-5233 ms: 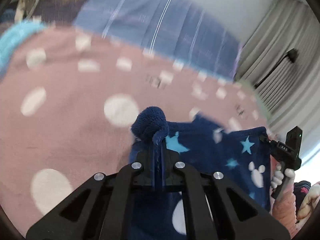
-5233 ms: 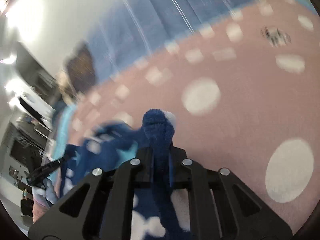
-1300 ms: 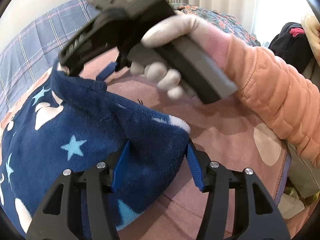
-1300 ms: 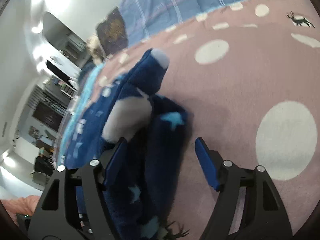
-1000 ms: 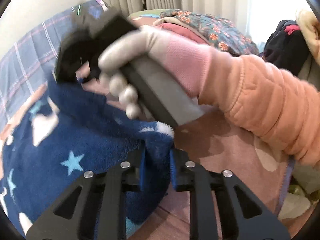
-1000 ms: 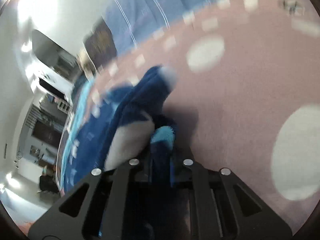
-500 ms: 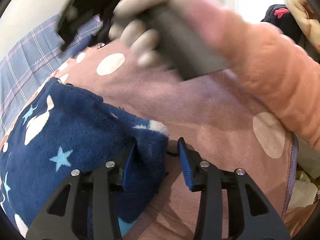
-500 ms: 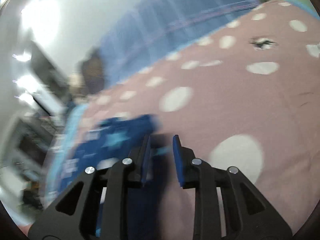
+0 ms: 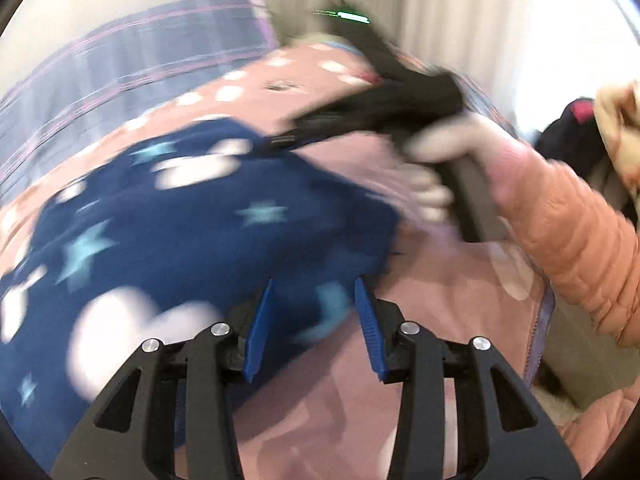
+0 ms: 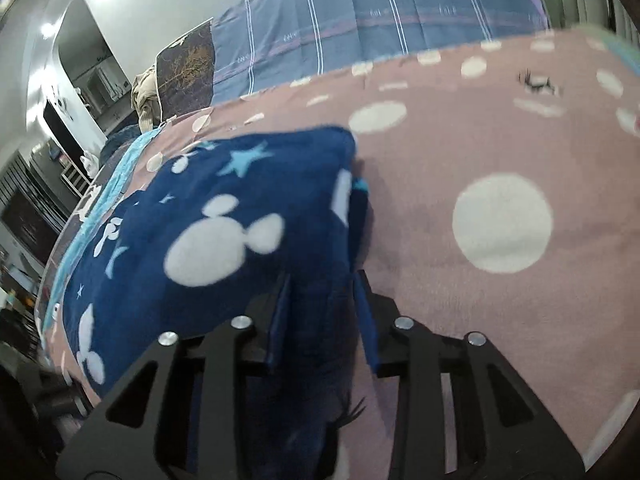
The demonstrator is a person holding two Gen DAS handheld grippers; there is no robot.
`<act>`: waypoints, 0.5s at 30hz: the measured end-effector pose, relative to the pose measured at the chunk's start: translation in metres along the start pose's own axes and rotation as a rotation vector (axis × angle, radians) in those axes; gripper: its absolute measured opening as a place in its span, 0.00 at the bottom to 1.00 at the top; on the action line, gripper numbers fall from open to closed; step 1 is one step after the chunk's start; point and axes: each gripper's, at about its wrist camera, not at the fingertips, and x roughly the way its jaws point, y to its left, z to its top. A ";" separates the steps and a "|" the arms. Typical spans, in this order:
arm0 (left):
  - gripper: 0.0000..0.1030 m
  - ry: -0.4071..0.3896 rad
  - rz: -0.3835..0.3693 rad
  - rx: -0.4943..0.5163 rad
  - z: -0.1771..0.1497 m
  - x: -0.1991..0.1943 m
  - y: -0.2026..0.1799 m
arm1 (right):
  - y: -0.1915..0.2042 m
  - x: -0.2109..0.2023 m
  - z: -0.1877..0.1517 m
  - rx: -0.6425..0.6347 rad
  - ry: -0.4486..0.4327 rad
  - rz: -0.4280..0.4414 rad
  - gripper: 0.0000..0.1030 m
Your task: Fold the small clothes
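Observation:
A navy fleece garment (image 9: 192, 232) with light-blue stars and white mouse-head shapes lies folded on the pink dotted blanket (image 10: 500, 152). My left gripper (image 9: 314, 322) sits at the garment's near edge. Its blue pads stand apart with the cloth edge loose between them; the view is blurred. My right gripper (image 10: 322, 316) is at the garment's (image 10: 224, 216) right-hand fold. Its jaws are opening, the pads are off the cloth, and the dark fold lies between them. In the left wrist view the right gripper (image 9: 280, 142) reaches the garment's far corner, held by a gloved hand (image 9: 452, 148).
A blue plaid sheet (image 10: 380, 20) rises behind the blanket, with a dark cushion (image 10: 186, 68) at its left end. An orange padded sleeve (image 9: 560, 220) crosses the right side. Curtains (image 9: 400, 0) and a heap of clothes (image 9: 580, 128) stand beyond. A light-blue blanket edge (image 10: 100, 200) runs along the left.
A second ago both grippers were shut on the garment's corners. Both have since spread their jaws and let the cloth drop flat, and both have drawn back along the blanket.

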 end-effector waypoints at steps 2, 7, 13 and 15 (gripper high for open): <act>0.41 -0.043 0.057 -0.083 -0.011 -0.025 0.028 | 0.005 -0.015 0.012 -0.025 -0.031 -0.014 0.31; 0.41 -0.155 0.239 -0.364 -0.060 -0.097 0.124 | 0.059 -0.035 0.034 -0.120 -0.055 0.021 0.32; 0.16 -0.209 0.307 -0.540 -0.126 -0.143 0.193 | 0.159 -0.001 0.060 -0.254 -0.005 0.081 0.32; 0.16 -0.222 0.275 -0.594 -0.147 -0.143 0.206 | 0.195 0.018 0.062 -0.311 0.024 0.098 0.34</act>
